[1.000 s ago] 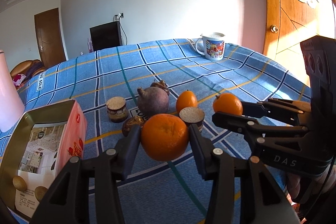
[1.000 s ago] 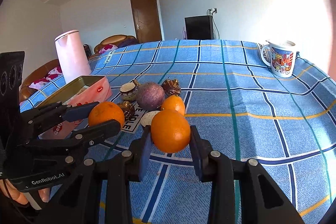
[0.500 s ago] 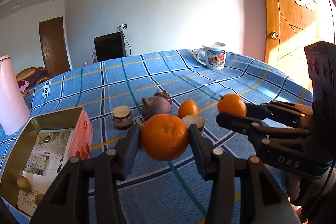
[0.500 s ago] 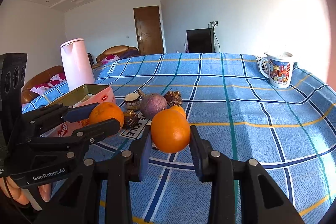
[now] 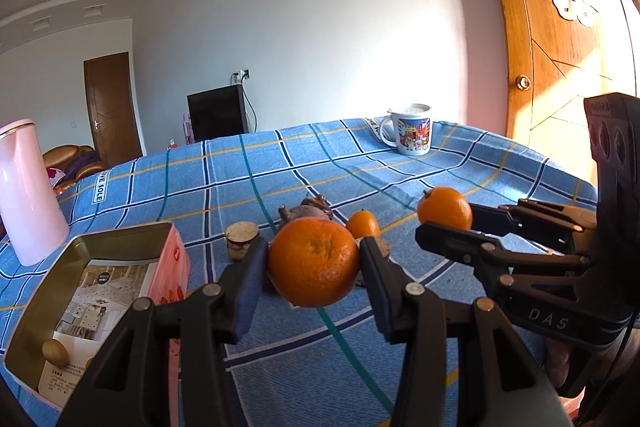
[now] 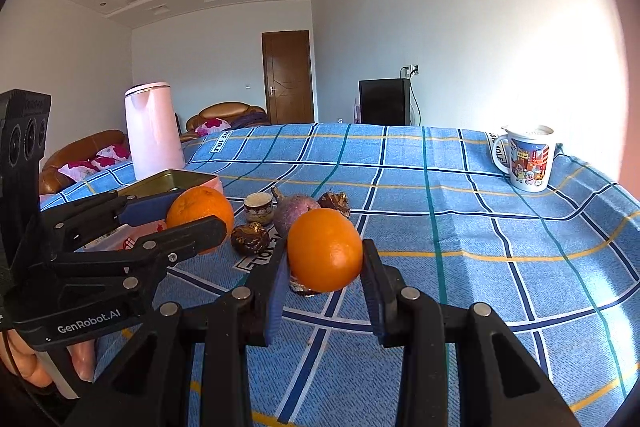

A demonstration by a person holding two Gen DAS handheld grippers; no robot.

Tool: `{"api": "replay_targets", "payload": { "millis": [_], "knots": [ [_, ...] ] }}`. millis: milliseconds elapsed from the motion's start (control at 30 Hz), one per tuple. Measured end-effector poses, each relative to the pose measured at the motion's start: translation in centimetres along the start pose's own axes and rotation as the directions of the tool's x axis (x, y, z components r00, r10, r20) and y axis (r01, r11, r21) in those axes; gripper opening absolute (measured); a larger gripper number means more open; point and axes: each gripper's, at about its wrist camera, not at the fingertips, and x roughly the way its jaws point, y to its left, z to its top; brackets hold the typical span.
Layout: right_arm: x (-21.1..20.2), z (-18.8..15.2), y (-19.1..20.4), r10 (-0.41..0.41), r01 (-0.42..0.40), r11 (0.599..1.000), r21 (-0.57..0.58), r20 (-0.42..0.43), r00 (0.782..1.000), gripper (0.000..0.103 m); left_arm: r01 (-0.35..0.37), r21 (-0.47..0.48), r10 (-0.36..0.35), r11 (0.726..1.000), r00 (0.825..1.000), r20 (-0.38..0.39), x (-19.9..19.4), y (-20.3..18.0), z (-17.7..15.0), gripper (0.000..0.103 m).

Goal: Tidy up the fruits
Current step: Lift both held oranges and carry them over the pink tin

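My left gripper (image 5: 314,263) is shut on a large orange (image 5: 313,261) and holds it above the blue checked tablecloth. My right gripper (image 6: 325,255) is shut on a second orange (image 6: 325,254), also lifted. Each gripper shows in the other's view: the right one (image 5: 444,215) with its orange (image 5: 445,208), the left one (image 6: 200,211) with its orange (image 6: 200,205). On the cloth lie a small orange (image 5: 363,223), a purple round fruit (image 6: 294,213), brown passion fruits (image 6: 250,237) and a cut half (image 5: 241,240).
An open tin box (image 5: 94,291) with a paper card inside stands at the left. A pink kettle (image 6: 154,131) stands behind it. A printed mug (image 6: 528,157) stands at the far right of the table (image 6: 500,227). A wooden door (image 5: 552,39) is at the right.
Both grippers have risen and tilted up with their oranges; the table and fruits sit lower in both views. Both grips are unchanged.
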Motion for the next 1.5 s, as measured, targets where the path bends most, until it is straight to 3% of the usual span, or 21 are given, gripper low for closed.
{"api": "replay_targets", "payload": {
  "millis": [367, 600, 1100, 1500],
  "knots": [
    [-0.7, 0.2, 0.5, -0.036, 0.037, 0.999, -0.025, 0.042, 0.998, 0.036, -0.016, -0.026, 0.017, 1.000, 0.999, 0.045, -1.0, 0.8, 0.1, 0.049],
    [0.0, 1.2, 0.9, -0.038, 0.038, 0.999, -0.026, 0.011, 0.999, 0.036, -0.057, -0.075, 0.063, 0.996, 0.996, 0.071, -2.5, 3.1, 0.7, 0.049],
    [2.9, 5.8, 7.0, 0.129, -0.130, 0.988, -0.088, -0.021, 0.991, 0.036, -0.164, -0.186, 0.172, 0.969, 0.985, 0.031, -4.2, 9.4, 0.1, 0.049],
    [7.6, 6.7, 12.8, 0.217, -0.232, 0.961, -0.151, -0.108, 0.970, 0.036, -0.234, -0.257, 0.230, 0.938, 0.972, -0.046, -3.7, 14.2, -1.2, 0.049]
  ]
}}
